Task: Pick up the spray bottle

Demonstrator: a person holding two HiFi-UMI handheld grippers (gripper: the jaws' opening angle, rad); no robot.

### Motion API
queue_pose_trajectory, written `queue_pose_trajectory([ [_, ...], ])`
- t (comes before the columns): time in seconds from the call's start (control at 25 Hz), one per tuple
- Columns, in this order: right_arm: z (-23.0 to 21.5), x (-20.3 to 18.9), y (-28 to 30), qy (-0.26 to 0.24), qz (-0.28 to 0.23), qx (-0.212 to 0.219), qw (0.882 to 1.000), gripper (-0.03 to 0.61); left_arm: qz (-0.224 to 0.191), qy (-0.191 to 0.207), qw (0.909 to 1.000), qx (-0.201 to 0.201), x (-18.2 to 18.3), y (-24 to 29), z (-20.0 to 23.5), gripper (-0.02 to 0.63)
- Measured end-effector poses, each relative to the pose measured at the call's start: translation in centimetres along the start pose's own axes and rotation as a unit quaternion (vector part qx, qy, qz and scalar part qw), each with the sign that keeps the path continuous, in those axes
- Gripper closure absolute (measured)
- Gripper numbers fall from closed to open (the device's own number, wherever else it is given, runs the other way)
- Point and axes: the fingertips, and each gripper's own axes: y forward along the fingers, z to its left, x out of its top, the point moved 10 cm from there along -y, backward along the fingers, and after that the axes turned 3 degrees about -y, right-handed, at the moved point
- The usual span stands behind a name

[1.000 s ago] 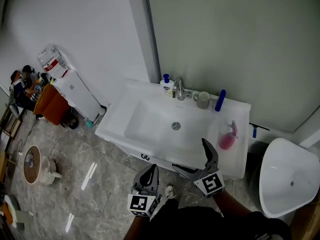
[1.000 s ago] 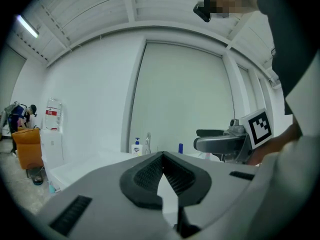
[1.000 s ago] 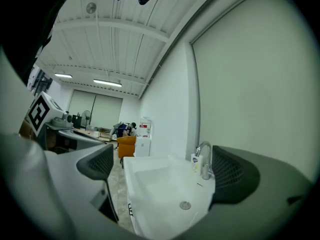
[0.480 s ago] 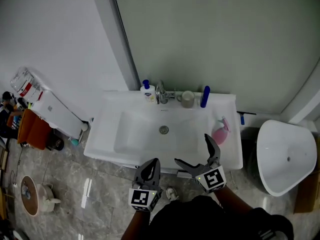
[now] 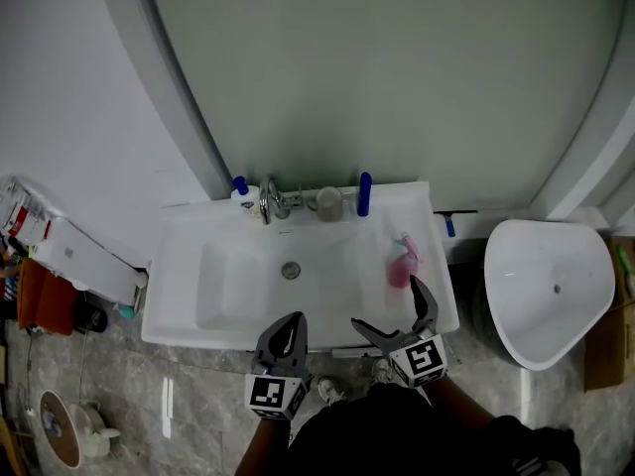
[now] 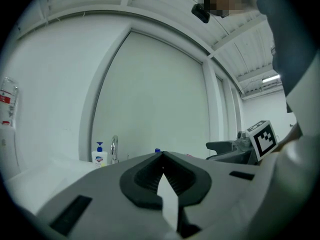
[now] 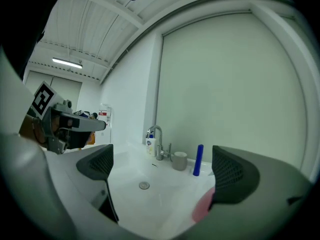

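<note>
A: Target is the pink plastic spray bottle (image 5: 400, 268), on the right-hand ledge of the white ceramic washbasin (image 5: 179, 310), just beside the bowl. From overhead I can't tell whether it is standing or tipped.
B: Handling?
A: My guess is light and thin-walled, so it would flex under a hard squeeze. The liquid level is unreadable, so the weight is uncertain. Smooth plastic, and the ledge may be wet, so it could slip. Take it at the narrow neck under the trigger head, or low on the body with moderate pressure.
B: Grippers?
A: Right gripper (image 5: 390, 310) has its jaws spread wide with nothing between them, at the basin's front edge. The bottle is near and ahead of it. Its own view shows the pink body beside the right-hand pad. Left gripper (image 5: 282, 333) has its jaws pressed together, empty, also at the front edge.
B: Neighbours?
A: Along the back ledge are a blue upright cylinder (image 5: 364, 193), which is nearest the target, a grey cup (image 5: 328, 203), a chrome tap (image 5: 271, 199) and a white pump bottle (image 5: 241, 188). None touches the target. A white toilet (image 5: 546, 286) stands to the right.
</note>
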Motion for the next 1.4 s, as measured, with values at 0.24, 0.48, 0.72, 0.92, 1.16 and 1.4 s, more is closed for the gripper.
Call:
queue_pose_trajectory([
  [0.24,-3.9,-0.1,-0.6,0.007,0.016,-0.026,1.000,-0.011,0.012,-0.006,0.9998,-0.017,-0.8,3.2,-1.6,0.617],
  [0.48,-6.8,-2.2,0.4,0.008,0.025,-0.032,0.999,-0.011,0.016,-0.010,0.9994,-0.028,-0.9,6.0,-2.8,0.617],
  [0.72,-9.0,-4.4,1.2,0.019,0.045,-0.037,0.998,-0.011,0.010,-0.005,0.9994,-0.034,-0.7,7.9,-3.4,0.617],
  [0.92,-10.5,-5.7,2.4,0.025,0.060,-0.034,0.997,-0.011,0.014,-0.006,0.9993,-0.034,-0.8,9.1,-3.7,0.617],
  [1.16,-11.4,-7.1,4.1,0.031,0.073,-0.025,0.997,-0.011,0.021,-0.009,0.9994,-0.024,-0.9,9.9,-3.1,0.617],
  [1.4,-12.1,-7.7,5.4,0.034,0.090,-0.003,0.995,-0.009,0.029,-0.007,0.9993,-0.021,-1.2,10.5,-2.9,0.617],
])
